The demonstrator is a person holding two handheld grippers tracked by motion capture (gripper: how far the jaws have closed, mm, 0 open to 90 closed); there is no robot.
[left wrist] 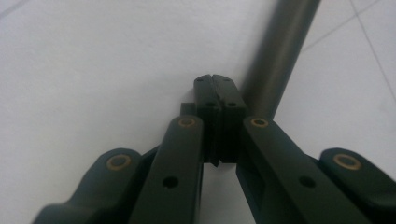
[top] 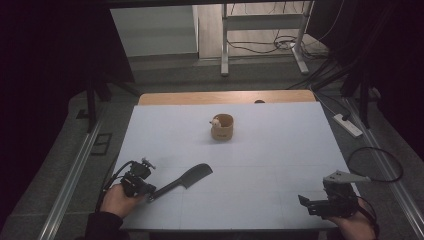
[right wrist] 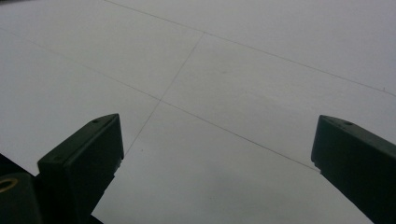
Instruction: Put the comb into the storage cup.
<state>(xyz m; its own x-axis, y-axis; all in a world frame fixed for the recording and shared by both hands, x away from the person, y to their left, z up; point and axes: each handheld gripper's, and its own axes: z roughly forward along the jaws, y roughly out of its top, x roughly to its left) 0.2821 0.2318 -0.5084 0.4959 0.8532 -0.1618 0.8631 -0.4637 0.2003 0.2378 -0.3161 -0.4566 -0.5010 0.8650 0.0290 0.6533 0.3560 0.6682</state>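
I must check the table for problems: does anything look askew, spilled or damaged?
Nothing looks spilled or broken. The cup stands upright mid-table. The black comb lies flat at a slant. One oddity: the left tongs are shut beside the comb's handle, not around it. The right tongs are open.

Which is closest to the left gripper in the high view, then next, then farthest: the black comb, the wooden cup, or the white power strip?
1. Black comb, just right of the left gripper.
2. Wooden cup, mid-table, farther back.
3. White power strip, on the floor past the table's right edge.
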